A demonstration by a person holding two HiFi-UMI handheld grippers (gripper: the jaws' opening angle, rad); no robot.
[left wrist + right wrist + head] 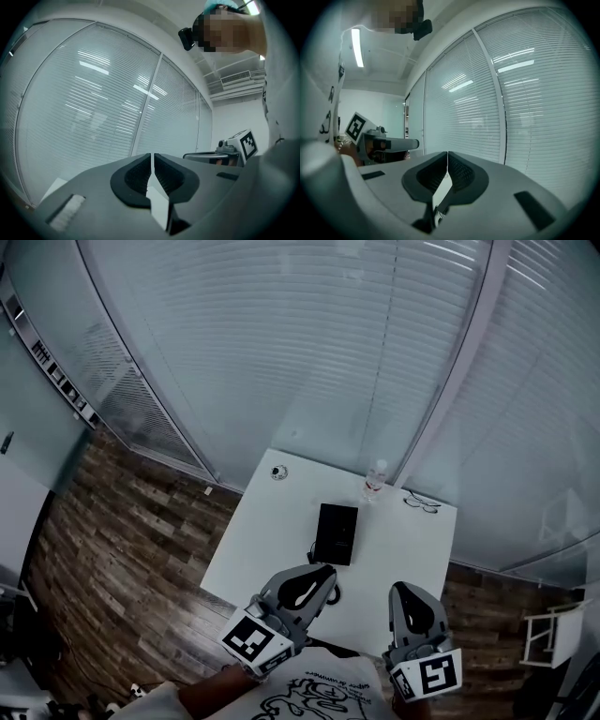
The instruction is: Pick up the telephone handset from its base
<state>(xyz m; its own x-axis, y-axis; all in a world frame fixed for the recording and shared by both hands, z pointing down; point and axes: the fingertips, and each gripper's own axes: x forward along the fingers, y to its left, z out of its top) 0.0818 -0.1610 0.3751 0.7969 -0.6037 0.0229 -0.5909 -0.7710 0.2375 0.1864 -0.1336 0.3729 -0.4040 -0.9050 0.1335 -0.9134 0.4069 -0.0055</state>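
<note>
Only our head view shows the black telephone point(336, 532) on the white table point(272, 531), just beyond our left gripper point(324, 575) and right gripper point(402, 591). Their own views show window blinds point(93, 117), both pairs of jaws pressed together, empty.

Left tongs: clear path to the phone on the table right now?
Probably yes. The left tongs hover just short of the telephone, and nothing stands between them on the table. The bottle stands beyond the phone, off the path. The tongs are shut, so they must open first.
</note>
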